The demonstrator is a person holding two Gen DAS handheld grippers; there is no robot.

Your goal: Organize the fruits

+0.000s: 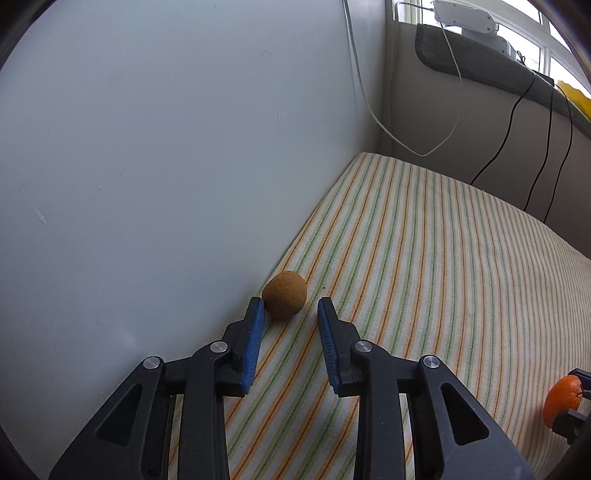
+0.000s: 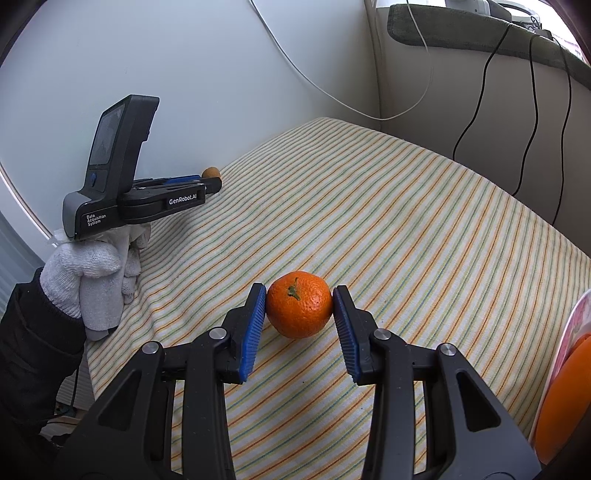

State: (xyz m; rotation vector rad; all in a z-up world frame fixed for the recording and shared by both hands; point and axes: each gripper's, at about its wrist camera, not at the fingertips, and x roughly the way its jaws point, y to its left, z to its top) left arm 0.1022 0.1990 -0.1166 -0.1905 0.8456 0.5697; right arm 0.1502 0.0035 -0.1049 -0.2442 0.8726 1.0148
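A brown kiwi (image 1: 284,298) lies on the striped cloth (image 1: 424,258) close to the white wall. My left gripper (image 1: 290,302) is open, and the kiwi sits just beyond its fingertips, close to the left blue pad (image 1: 255,332) but not clamped. An orange tangerine (image 2: 299,304) with a green stem rests on the cloth, and my right gripper (image 2: 299,288) is shut on it, one blue pad pressed against each side. The right wrist view also shows the left gripper (image 2: 210,181) held by a gloved hand (image 2: 92,280), with the kiwi (image 2: 210,172) at its tips. The tangerine (image 1: 563,400) shows at the left wrist view's right edge.
A white wall (image 1: 166,166) borders the cloth on the left. White and black cables (image 2: 476,110) hang down the back panel under a grey cushion (image 2: 461,29). An orange and pink object (image 2: 569,387) sits at the right edge, partly cut off.
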